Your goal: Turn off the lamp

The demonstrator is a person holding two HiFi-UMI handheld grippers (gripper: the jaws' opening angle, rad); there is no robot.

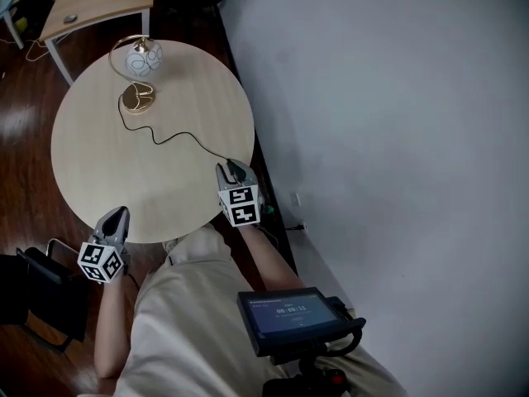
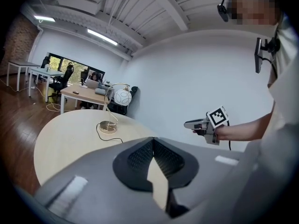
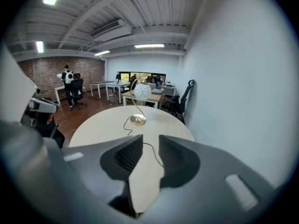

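Observation:
The lamp, a white globe (image 1: pixel 143 59) on a curved gold stem with a round gold base (image 1: pixel 137 99), stands at the far side of the round table (image 1: pixel 99 164). Its black cord (image 1: pixel 176 137) snakes to the table's right edge. My right gripper (image 1: pixel 234 170) hovers over that edge where the cord leaves, jaws open and empty (image 3: pixel 150 138); the globe (image 3: pixel 142 91) and base (image 3: pixel 137 120) lie straight ahead. My left gripper (image 1: pixel 117 217) is at the near left rim, its pads meeting at the tips (image 2: pixel 152 141) with nothing held. The lamp (image 2: pixel 122 97) shows beyond it to the left.
A white wall (image 1: pixel 388 98) runs close along the table's right side. A wooden desk (image 1: pixel 99 2) stands behind the lamp. A black chair or bag (image 1: pixel 41 292) sits on the dark wood floor at the near left. A small screen (image 1: pixel 289 317) hangs at my chest.

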